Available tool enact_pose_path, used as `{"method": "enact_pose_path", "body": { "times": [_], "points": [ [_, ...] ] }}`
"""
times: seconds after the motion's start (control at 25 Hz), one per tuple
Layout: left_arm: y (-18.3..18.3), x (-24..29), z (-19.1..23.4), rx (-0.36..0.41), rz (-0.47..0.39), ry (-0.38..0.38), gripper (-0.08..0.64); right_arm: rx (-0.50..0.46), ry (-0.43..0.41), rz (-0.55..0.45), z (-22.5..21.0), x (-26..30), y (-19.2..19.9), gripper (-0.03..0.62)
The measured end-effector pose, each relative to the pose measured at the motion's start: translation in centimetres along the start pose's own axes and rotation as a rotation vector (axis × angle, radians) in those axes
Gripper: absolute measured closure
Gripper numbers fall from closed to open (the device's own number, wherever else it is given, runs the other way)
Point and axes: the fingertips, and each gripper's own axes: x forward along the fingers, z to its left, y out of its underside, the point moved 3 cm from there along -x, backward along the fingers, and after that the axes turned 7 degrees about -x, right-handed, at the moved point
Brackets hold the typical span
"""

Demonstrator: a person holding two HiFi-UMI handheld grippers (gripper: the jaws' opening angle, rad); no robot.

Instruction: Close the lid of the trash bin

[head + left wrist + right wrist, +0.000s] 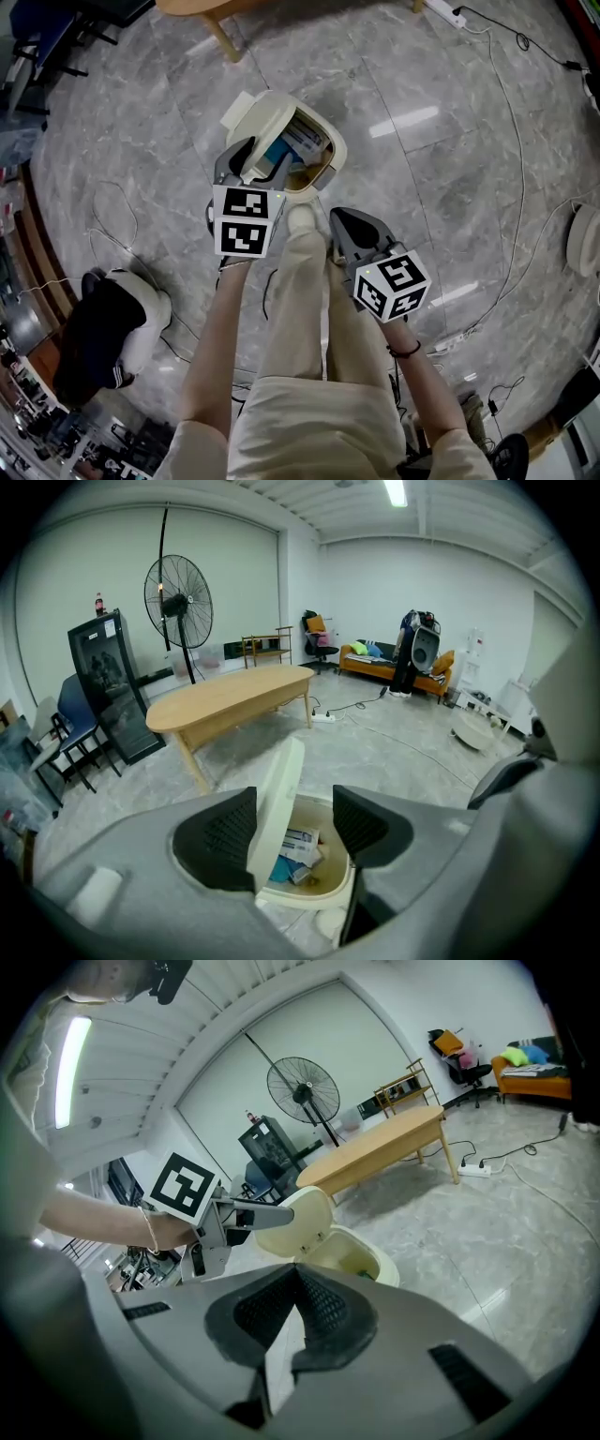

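Risk: the lid [279, 803] stands upright between the spread jaws of the left hand-held gripper [255, 161], unclamped. It may slip free and slam, or a sideways push may tip the bin.
Count: one trash bin [330, 150], upper centre, on the floor [450, 187]; one lid; two grippers. The right hand-held gripper [298, 1314] is closed and empty.

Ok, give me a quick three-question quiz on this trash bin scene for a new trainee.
1. True or false: the lid of the trash bin is already shut.
2. Fill in: the right gripper has its jaws ___.
3. Which gripper has the lid standing between its jaws? A. left gripper B. right gripper

Key: 1 false, it stands open; 2 together; 3 A.
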Motion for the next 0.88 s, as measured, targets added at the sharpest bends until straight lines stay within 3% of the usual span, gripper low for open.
{"method": "enact_pose_path", "body": {
  "times": [0.56,0.88],
  "points": [
    [3.5,2.0,-4.3,-0.08,-0.004,0.008,0.295,-0.009,-0.011,0.039,-3.1,-1.5,2.8,0.588],
    [5.5,3.4,-5.8,-0.13,0.041,0.027,0.301,-0.006,0.003,0.067,-5.3,-2.5,4.5,0.588]
  ]
}}
